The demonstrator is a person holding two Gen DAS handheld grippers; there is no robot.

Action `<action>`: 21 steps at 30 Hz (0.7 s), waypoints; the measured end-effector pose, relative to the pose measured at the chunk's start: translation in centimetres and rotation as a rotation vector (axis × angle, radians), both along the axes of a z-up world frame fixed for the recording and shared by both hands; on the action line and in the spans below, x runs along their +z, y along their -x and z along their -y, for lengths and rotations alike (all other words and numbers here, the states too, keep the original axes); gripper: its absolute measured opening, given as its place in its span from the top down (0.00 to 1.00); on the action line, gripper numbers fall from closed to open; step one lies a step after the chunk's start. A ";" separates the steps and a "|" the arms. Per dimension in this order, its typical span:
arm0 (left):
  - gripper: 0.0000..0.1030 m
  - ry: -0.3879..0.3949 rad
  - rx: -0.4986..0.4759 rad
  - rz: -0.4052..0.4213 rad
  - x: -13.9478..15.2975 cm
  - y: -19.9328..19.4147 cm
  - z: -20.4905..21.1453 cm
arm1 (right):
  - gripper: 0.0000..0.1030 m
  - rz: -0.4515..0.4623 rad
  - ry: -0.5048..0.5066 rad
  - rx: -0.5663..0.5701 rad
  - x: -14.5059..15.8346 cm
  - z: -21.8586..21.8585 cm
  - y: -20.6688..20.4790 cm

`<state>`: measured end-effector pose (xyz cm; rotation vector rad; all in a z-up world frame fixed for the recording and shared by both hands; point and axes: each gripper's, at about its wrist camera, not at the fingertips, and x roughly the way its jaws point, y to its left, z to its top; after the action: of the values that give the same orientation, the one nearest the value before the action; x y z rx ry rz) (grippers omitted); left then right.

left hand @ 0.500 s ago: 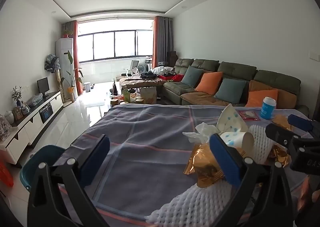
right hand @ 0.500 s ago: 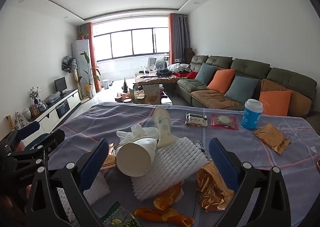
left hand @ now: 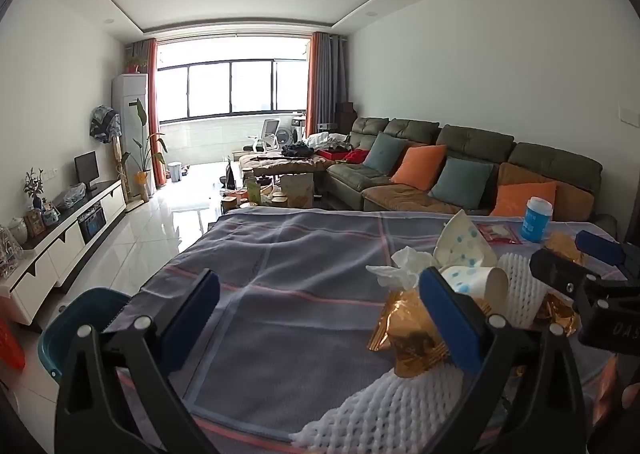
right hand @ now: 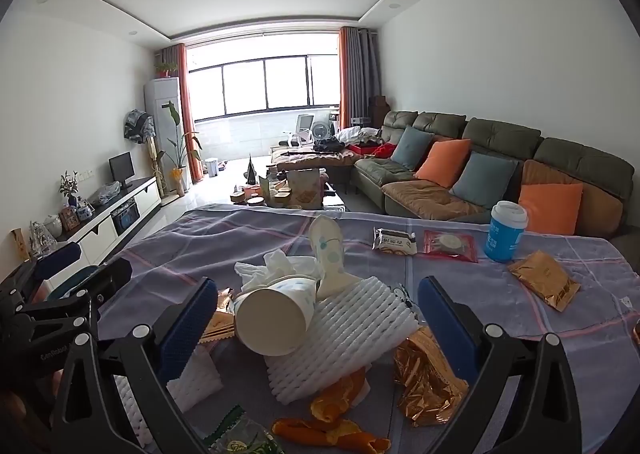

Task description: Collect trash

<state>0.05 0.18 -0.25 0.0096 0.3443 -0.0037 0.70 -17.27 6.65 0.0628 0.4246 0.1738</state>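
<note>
White foam netting (right hand: 340, 330), a tipped paper cup (right hand: 276, 318), crumpled tissue (right hand: 276, 268), gold foil wrappers (right hand: 428, 378) and orange peel (right hand: 332, 420) all lie heaped on the cloth-covered surface (right hand: 500, 294), so by the look of it the collecting has hardly begun. The right gripper (right hand: 316, 322) hangs over this heap with its fingers spread wide and holding nothing; the cup lies between them, mouth toward the camera, resting on the netting. From the left wrist view, the left gripper (left hand: 320, 318) is likewise wide open and empty, over bare cloth, with the heap at about 3 o'clock beside its right finger. More trash sits farther off, well apart from the pile: two small snack packets (right hand: 424, 242) at 12 o'clock, a blue lidded cup (right hand: 505, 232) at 1 o'clock and another gold wrapper (right hand: 544, 286) at 2 o'clock. A teal bin (left hand: 80, 326) shows below the surface edge at 9 o'clock in the left view, probably the destination. Nothing is visibly in it; nearly everything remains to be picked up.
</note>
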 end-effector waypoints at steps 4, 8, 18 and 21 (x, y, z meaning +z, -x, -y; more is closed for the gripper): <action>0.03 0.005 -0.002 -0.004 0.3 -0.2 -0.1 | 0.03 -0.002 0.000 0.000 0.1 -0.1 0.0; 0.03 0.009 -0.002 -0.004 0.3 -0.1 -0.1 | 0.03 0.001 -0.002 -0.001 0.1 -0.1 0.1; 0.03 0.015 0.001 -0.007 0.2 -0.1 -0.2 | 0.03 -0.003 -0.001 0.001 0.2 -0.2 0.2; 0.03 0.014 0.002 -0.007 0.2 -0.1 -0.2 | 0.03 -0.004 -0.002 0.000 0.1 0.0 0.0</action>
<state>0.17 0.40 -0.09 -0.0050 0.3512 -0.0047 0.68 -17.27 6.72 0.0652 0.4280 0.1741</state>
